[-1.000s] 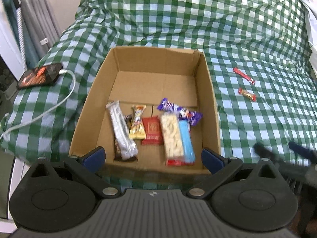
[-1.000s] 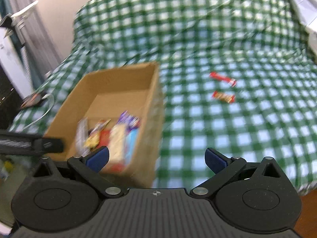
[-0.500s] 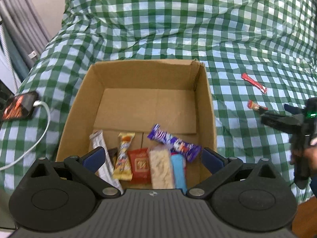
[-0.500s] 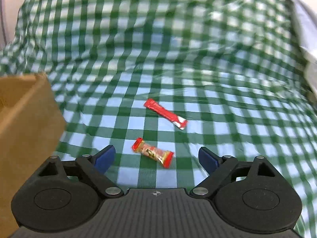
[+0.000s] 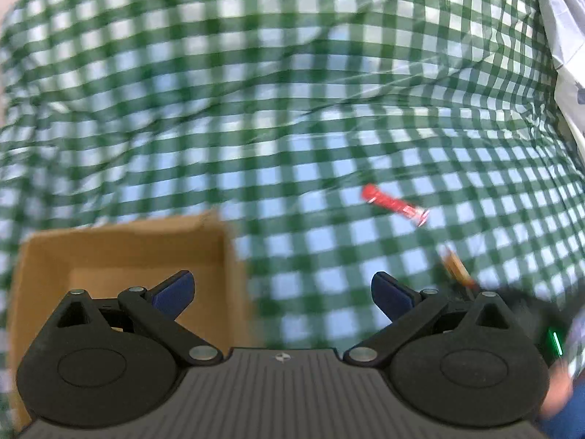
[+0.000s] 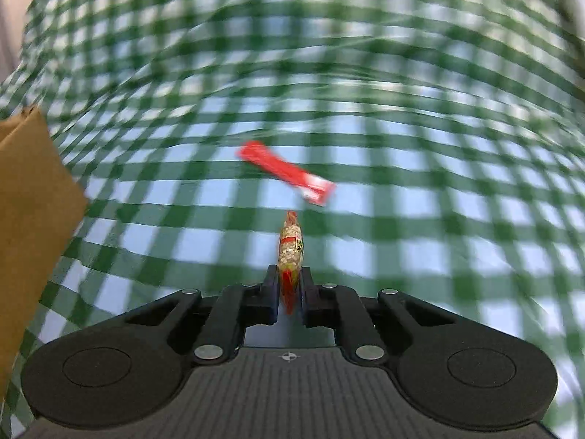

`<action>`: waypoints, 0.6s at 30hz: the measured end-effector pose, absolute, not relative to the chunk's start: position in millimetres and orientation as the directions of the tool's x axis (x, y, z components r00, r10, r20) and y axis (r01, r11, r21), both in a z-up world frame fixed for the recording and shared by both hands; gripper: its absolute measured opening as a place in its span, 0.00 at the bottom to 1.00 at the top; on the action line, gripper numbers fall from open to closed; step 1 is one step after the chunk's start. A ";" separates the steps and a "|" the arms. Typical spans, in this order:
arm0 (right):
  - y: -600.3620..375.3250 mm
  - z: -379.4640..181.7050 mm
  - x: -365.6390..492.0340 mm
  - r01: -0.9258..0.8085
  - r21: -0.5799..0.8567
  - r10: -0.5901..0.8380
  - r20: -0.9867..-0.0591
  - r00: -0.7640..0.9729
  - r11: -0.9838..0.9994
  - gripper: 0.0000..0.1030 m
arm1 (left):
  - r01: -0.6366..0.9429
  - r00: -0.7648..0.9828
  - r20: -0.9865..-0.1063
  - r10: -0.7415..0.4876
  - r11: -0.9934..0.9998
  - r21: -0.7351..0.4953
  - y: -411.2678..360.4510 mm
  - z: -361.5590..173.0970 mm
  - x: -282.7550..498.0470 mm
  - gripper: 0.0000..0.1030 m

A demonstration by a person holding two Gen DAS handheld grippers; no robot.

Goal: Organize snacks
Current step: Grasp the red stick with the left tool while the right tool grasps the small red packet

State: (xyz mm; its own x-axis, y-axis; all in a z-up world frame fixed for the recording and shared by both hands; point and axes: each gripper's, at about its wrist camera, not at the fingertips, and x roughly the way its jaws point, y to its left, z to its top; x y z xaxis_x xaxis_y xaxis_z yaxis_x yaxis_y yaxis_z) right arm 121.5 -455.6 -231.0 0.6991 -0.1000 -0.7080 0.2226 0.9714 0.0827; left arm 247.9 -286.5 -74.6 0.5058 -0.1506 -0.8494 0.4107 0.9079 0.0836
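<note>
My right gripper (image 6: 289,281) is shut on a small orange-and-red snack bar (image 6: 290,247), which stands on edge above the checked cloth. The same bar (image 5: 455,267) shows blurred at the right of the left wrist view. A long red snack stick (image 6: 287,172) lies on the cloth just beyond it; it also shows in the left wrist view (image 5: 395,205). My left gripper (image 5: 281,292) is open and empty, over the right wall of the cardboard box (image 5: 226,256). The box's contents are hidden.
The green-and-white checked cloth (image 5: 256,109) covers the whole surface and is rumpled at the back. The box's corner (image 6: 33,190) stands at the left edge of the right wrist view. A white item (image 5: 563,29) lies at the far right.
My right gripper has closed on the orange snack bar and lifted it off the cloth. My left gripper has swung right, away from the box's inside, towards the red stick.
</note>
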 end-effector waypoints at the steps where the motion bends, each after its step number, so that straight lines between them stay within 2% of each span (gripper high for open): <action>1: -462.8 -228.3 109.7 0.261 0.084 -0.127 -0.707 0.695 0.962 0.11 | 0.405 0.485 -0.859 -0.161 0.913 0.058 -300.0 -82.5 257.7 1.00; 5: -494.1 -223.9 51.4 0.444 0.114 -0.241 -0.708 0.664 0.889 0.11 | 0.301 0.395 -0.903 -0.171 0.952 -0.049 -364.2 -131.6 310.6 1.00; 8: -515.9 -227.1 17.3 0.561 0.148 -0.306 -0.713 0.631 0.814 0.11 | 0.254 0.360 -0.922 -0.145 0.966 -0.052 -409.7 -169.7 345.0 0.99; 11: -529.8 -232.5 1.0 0.616 0.196 -0.309 -0.727 0.613 0.763 0.11 | 0.234 0.323 -0.936 -0.138 0.970 -0.062 -439.6 -199.2 367.3 0.98; 13: -533.8 -237.7 1.2 0.617 0.202 -0.299 -0.734 0.610 0.761 0.11 | 0.247 0.285 -0.950 -0.127 0.968 -0.055 -451.1 -217.7 376.9 0.90; 14: -534.8 -239.2 1.7 0.611 0.200 -0.293 -0.738 0.608 0.766 0.11 | 0.256 0.269 -0.957 -0.105 0.966 -0.034 -456.9 -226.7 380.9 0.76; 15: -535.6 -239.9 2.3 0.607 0.198 -0.289 -0.739 0.608 0.769 0.11 | 0.260 0.272 -0.959 -0.083 0.966 -0.009 -460.0 -232.1 382.3 0.77; 16: -535.5 -239.6 4.3 0.603 0.198 -0.287 -0.739 0.610 0.772 0.11 | 0.260 0.307 -0.948 -0.081 0.966 0.002 -457.8 -228.6 377.7 0.70; 18: -535.8 -239.5 5.3 0.598 0.194 -0.287 -0.737 0.612 0.777 0.11 | 0.324 0.341 -0.934 -0.106 0.946 0.011 -458.8 -222.0 368.6 0.06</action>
State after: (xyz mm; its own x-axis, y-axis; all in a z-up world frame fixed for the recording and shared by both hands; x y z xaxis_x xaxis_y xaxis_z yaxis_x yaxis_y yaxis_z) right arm 5.3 -535.8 -239.5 0.6117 -0.2866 -0.7373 0.5984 0.7773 0.1943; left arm 368.6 -458.8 -222.0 0.3408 -0.1064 -0.9341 0.3243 0.9459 0.0105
